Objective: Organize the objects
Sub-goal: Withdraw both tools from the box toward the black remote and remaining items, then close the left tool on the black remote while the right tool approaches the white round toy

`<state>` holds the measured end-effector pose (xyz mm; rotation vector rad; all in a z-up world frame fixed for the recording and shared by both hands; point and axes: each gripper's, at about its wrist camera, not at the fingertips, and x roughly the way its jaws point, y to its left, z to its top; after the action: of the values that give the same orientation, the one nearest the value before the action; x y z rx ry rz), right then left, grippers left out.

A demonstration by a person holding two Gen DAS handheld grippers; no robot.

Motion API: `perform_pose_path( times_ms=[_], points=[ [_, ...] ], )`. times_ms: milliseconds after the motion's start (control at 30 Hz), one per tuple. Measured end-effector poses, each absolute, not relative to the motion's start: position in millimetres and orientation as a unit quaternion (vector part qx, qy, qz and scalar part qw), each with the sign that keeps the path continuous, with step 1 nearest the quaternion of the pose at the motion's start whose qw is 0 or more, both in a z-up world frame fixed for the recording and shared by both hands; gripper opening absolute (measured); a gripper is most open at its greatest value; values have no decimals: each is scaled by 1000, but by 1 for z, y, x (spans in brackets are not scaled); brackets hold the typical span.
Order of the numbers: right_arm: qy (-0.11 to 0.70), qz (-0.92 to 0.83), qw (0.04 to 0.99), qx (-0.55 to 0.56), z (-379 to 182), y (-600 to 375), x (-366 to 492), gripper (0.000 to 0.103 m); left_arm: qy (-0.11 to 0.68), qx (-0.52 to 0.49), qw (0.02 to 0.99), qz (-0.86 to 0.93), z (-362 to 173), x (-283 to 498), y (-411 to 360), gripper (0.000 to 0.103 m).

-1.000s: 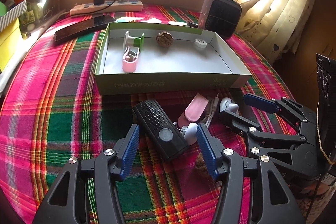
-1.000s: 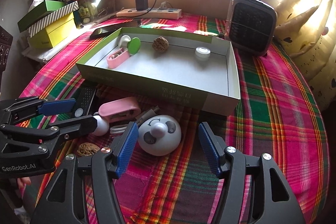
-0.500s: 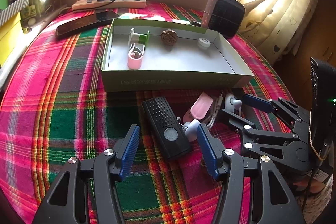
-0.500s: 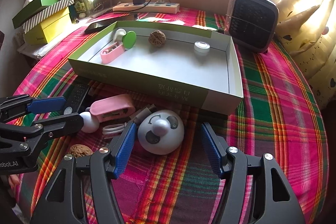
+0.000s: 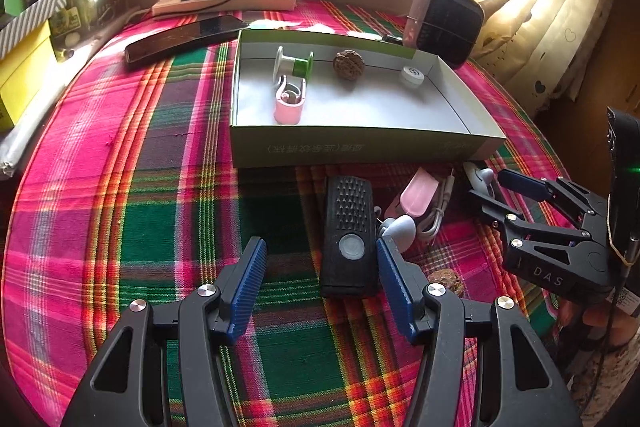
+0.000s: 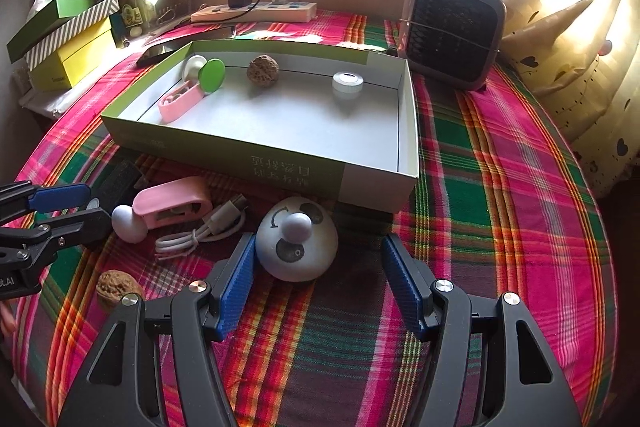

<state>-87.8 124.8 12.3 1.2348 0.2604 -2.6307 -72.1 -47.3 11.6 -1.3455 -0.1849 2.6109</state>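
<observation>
Both grippers sit a bit further fwd vs 1 s ago: the black remote now lies close against the left gripper's right finger rather than centred in the gap, and the white dome w/ a face now nearly touches the right gripper's left finger. Left gripper: fingers spread wide, holding nothing, low over the plaid cloth. Right gripper: also spread wide, nothing pinched.

Green-and-white box sits mid-table, open. Inside, along its far wall: a green-and-white spool, a pink clip just in front of it, a walnut, and a small white roll near the far right corner.

Outside, just in front of the box's near wall: remote, a 2nd pink clip, a white egg-shaped piece touching it, a coiled white cable, the dome. A 2nd walnut lies nearer the table's front edge, apart from these.
</observation>
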Motion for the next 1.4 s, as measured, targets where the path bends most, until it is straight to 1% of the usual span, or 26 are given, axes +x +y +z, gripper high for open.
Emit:
perform_pose_path(
  times_ms=[167,433,800,900,967,1033,1133,1233,1300,1400],
  points=[
    [91,-895,111,421,12,125,-89,63,-52,-453,92,885,11,-75,-48,56],
    [91,-894,111,424,12,124,-91,63,-11,-450,71,890,9,-84,-45,56],
    [86,-895,113,423,11,127,-92,63,-27,-436,71,897,9,-87,-51,55],
    [84,-895,115,423,11,128,-92,63,-25,-435,66,898,9,-87,-51,50],
    [82,-895,119,423,11,128,-91,55,-27,-435,62,898,9,-87,-53,46],
    [81,-895,120,423,11,127,-91,51,-27,-435,59,898,9,-87,-54,40],
    [79,-895,121,423,11,128,-91,48,-27,-434,56,899,8,-87,-56,36],
    [78,-895,123,422,11,127,-90,42,-22,-432,50,900,8,-86,-57,29],
    [78,-895,124,422,12,128,-90,41,-22,-431,47,901,8,-86,-58,26],
    [78,-895,124,422,12,128,-90,41,-27,-430,49,901,7,-86,-60,25]
  ],
)
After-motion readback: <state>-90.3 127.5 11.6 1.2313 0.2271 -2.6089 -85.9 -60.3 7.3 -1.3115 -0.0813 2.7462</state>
